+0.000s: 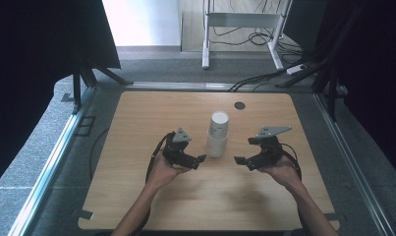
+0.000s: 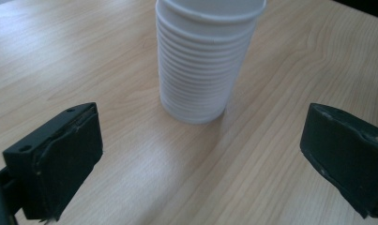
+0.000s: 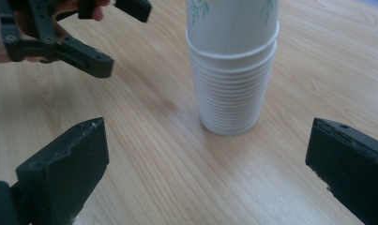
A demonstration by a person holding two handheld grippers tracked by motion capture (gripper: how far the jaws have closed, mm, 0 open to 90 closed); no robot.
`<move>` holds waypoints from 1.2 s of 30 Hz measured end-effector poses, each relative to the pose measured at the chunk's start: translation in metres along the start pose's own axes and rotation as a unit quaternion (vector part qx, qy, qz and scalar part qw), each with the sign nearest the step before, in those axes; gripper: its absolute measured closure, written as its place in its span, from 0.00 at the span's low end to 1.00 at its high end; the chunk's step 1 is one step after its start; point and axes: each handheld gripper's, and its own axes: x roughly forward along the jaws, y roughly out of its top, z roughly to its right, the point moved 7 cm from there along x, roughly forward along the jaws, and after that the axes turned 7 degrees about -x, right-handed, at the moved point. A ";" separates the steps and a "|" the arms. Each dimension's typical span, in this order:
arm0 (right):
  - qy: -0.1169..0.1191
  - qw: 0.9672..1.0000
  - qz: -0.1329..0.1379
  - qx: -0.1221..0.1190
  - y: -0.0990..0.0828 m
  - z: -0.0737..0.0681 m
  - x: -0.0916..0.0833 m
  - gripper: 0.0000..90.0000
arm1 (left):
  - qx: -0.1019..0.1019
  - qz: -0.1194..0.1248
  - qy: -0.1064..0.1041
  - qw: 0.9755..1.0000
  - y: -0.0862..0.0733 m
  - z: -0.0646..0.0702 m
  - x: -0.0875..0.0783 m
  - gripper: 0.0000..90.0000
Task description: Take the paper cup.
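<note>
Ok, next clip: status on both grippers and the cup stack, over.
Left gripper open, right gripper open, one each side of the cup stack. Stack upright on the table, untouched. Nothing in between.

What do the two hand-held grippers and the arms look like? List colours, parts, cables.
Left hand-held gripper and right hand-held gripper: black frames, blocky black jaws, grey three-cornered plates on top, black trailing cables. Forearms bare, no sleeves visible.

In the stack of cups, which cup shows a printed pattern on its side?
The top cup of the stack: green leaf print shows on its exposed wall, while the cups below it show only plain white rims.
</note>
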 end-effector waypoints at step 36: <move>-0.007 1.000 0.012 -0.008 0.054 0.019 0.020 0.15 | 0.036 -0.002 0.002 0.999 0.034 0.006 0.048 0.10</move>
